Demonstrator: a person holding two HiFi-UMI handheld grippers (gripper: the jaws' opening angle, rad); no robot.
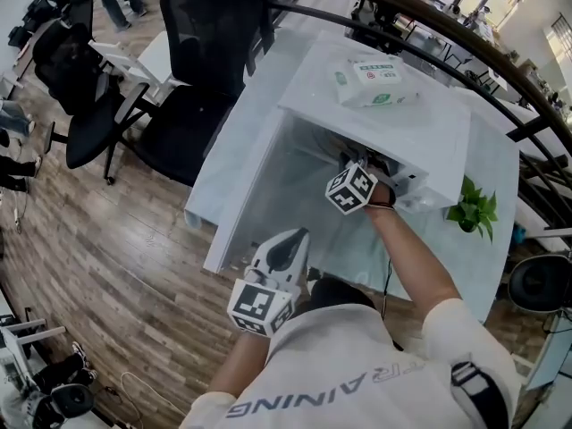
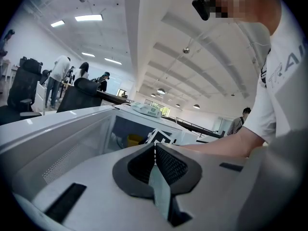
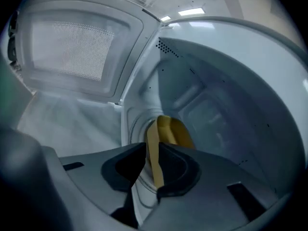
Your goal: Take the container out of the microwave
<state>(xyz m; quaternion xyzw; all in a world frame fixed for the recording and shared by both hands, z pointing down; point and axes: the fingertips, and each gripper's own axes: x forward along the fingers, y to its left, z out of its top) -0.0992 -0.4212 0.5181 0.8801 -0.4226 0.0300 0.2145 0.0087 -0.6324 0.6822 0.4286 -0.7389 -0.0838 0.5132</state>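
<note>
A white microwave point(image 1: 393, 128) stands on the table with its door point(image 1: 268, 195) swung open toward me. Inside, on the turntable, sits a yellow container point(image 3: 174, 131). My right gripper point(image 3: 153, 163) reaches into the cavity and is shut on the container's near rim; in the head view only its marker cube point(image 1: 350, 189) shows at the opening. My left gripper point(image 2: 155, 159) is shut with nothing in it. It hangs close to my body, in front of the open door point(image 2: 57, 143). From the left gripper view the yellow container point(image 2: 134, 139) shows small, deep in the cavity.
A pack of wipes point(image 1: 373, 81) lies on top of the microwave. A small green plant point(image 1: 474, 208) stands to its right on the white table point(image 1: 223, 164). Black office chairs point(image 1: 192, 70) stand beyond the table's left side, on a wooden floor.
</note>
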